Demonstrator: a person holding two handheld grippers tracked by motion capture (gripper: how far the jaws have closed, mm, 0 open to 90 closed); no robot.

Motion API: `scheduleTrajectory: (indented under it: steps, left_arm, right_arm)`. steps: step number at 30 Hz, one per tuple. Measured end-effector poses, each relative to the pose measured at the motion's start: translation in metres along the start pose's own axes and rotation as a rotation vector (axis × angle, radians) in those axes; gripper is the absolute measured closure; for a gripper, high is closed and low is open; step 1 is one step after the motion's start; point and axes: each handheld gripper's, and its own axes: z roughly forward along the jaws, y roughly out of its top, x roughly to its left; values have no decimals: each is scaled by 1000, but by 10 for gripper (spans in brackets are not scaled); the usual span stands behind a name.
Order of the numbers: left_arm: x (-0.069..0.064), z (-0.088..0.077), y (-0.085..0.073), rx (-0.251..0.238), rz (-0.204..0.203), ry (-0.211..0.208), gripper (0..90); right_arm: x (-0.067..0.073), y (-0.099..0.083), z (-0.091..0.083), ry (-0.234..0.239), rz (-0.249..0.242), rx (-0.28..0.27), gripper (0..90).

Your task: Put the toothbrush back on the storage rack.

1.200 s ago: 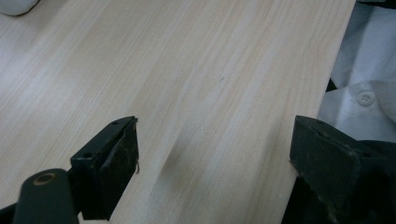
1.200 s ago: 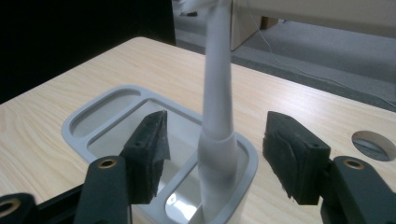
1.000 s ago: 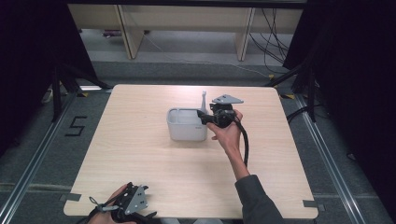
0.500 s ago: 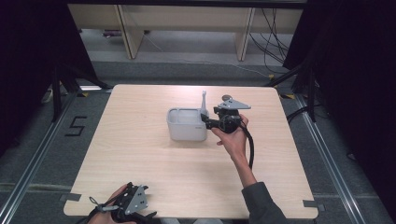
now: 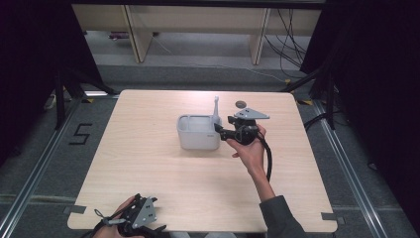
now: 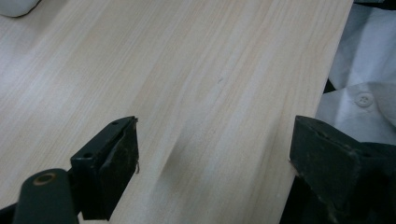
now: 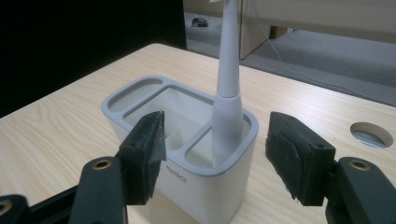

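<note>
A white holder (image 5: pixel 197 142) (image 7: pixel 140 87) with several compartments stands in the middle of the table. A white toothbrush-like stick (image 5: pixel 216 105) (image 7: pixel 229 70) stands upright in its right-hand compartment. My right gripper (image 5: pixel 220 132) (image 7: pixel 218 131) is level beside the holder's right end. It is open, and its jaws flank the corner with the stick without touching it. My left gripper (image 5: pixel 148 225) (image 6: pixel 215 149) rests at the table's front left edge, open, with bare wood between its jaws.
A round cable hole (image 5: pixel 241 104) (image 7: pixel 371 134) lies in the tabletop just behind the right gripper. The person's white shirt (image 6: pixel 364 98) shows past the table edge. Dark curtains and a metal frame surround the table.
The right gripper has drifted slightly right and toward the person. The holder, the stick and the left gripper have kept still.
</note>
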Motion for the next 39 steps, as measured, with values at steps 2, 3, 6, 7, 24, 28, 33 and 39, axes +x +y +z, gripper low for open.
scheduleTrajectory:
  steps: [2,3,6,7,24,28,33,39]
  left_arm:
    - [0,0,0,-13,-3,2,153]
    - [0,0,0,-11,-3,2,153]
    - [0,0,0,-11,-5,2,153]
    - [0,0,0,-11,-5,2,153]
    - [1,-1,0,-11,-5,5,153]
    - [1,0,-1,-15,-11,3,153]
    - [1,0,-1,-14,-13,2,154]
    - [0,0,-1,-16,-29,1,153]
  right_arm:
    - [-1,-1,-1,7,-14,-2,378]
    - [0,-1,-1,14,-11,1,377]
    - [1,-3,-4,32,31,11,381]
    - [1,-3,-4,32,31,11,381]
    - [-2,-15,-19,21,30,24,366]
    - [-1,-15,-22,35,48,22,364]
    - [0,-17,-25,22,40,21,355]
    - [1,-20,-27,25,49,19,337]
